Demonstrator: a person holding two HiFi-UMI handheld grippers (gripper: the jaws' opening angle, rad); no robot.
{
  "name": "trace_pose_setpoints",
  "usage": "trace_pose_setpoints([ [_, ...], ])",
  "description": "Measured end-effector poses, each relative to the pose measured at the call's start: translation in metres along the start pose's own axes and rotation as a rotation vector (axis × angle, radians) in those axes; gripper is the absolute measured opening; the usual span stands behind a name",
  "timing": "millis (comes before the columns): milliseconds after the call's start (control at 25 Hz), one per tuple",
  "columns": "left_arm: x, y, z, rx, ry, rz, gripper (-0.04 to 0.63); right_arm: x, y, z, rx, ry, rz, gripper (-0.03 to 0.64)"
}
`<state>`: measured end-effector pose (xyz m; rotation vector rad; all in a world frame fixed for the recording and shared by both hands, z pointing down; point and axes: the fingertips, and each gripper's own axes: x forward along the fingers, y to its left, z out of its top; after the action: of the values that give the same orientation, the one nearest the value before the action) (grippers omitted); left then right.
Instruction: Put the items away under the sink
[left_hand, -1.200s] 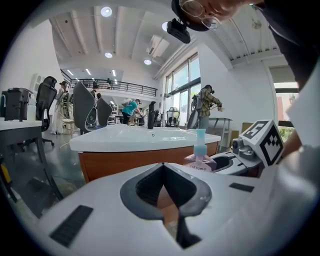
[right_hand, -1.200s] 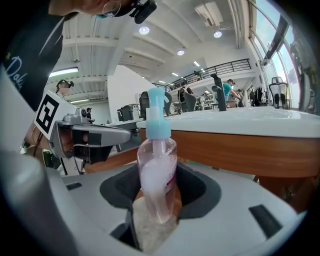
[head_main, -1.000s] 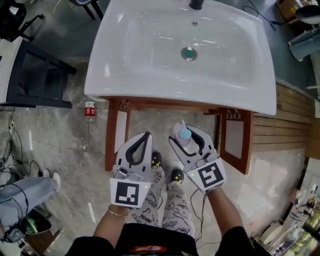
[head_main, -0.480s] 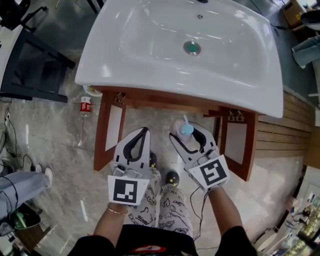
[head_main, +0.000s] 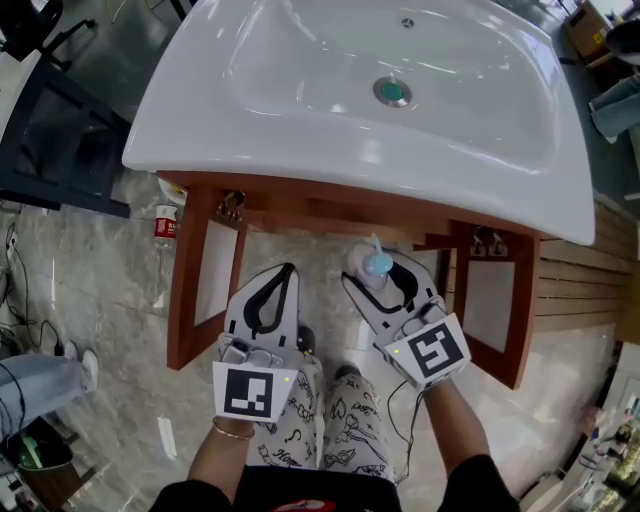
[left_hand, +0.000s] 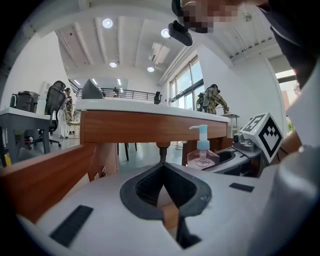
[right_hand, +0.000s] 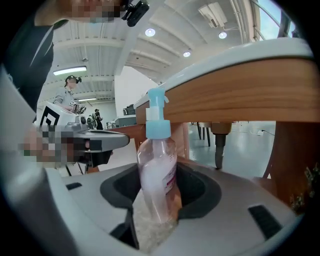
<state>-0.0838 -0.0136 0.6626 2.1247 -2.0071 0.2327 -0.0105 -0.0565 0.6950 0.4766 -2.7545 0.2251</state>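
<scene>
While the person stands before the vanity, the head view looks down on a white sink set on a wooden cabinet whose two doors hang open: the left door and the right door swing out over a pale marble floor. The right gripper pinches a clear pump bottle with a light blue dispenser head. Its jaws are spread wide around the bottle's body, with the pads pressing on both sides. In the right gripper view the bottle stands nearly upright in the jaws, its pump just below the wooden front rail under the basin. The bottle is thus in the air in front of the cabinet opening, between the two doors, and outside the cabinet. The left gripper hovers beside the right one, level with it. Its jaws are pressed together at the tips with nothing between them. A small plastic bottle with a red label stands on the floor just left of the left door.
</scene>
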Motion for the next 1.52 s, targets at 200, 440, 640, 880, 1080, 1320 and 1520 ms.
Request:
trace_pose_setpoints([
  [200,0.018,0.005,-0.015,0.022,-0.029,-0.008,0.008,0.012,-0.011,-0.018,-0.026,-0.012,-0.007,0.213],
  [440,0.038,0.010,-0.032,0.029,-0.069,-0.022,0.008,0.028,-0.019,-0.030,-0.042,-0.055,0.028,0.213],
  [640,0.051,0.015,-0.050,0.012,-0.101,-0.039,0.008,0.040,-0.024,-0.040,-0.063,-0.085,0.054,0.213],
  [880,0.058,0.030,-0.062,0.053,-0.150,-0.066,0.008,0.055,-0.024,-0.047,-0.091,-0.121,0.087,0.213],
  [1080,0.061,0.043,-0.075,0.148,-0.200,-0.044,0.008,0.069,-0.027,-0.054,-0.083,-0.197,0.126,0.213],
  [1320,0.056,0.038,-0.092,0.124,-0.233,-0.040,0.008,0.070,-0.027,-0.058,-0.115,-0.232,0.135,0.213],
  [1520,0.046,0.036,-0.098,0.124,-0.245,-0.025,0.008,0.067,-0.025,-0.063,-0.120,-0.247,0.141,0.213],
])
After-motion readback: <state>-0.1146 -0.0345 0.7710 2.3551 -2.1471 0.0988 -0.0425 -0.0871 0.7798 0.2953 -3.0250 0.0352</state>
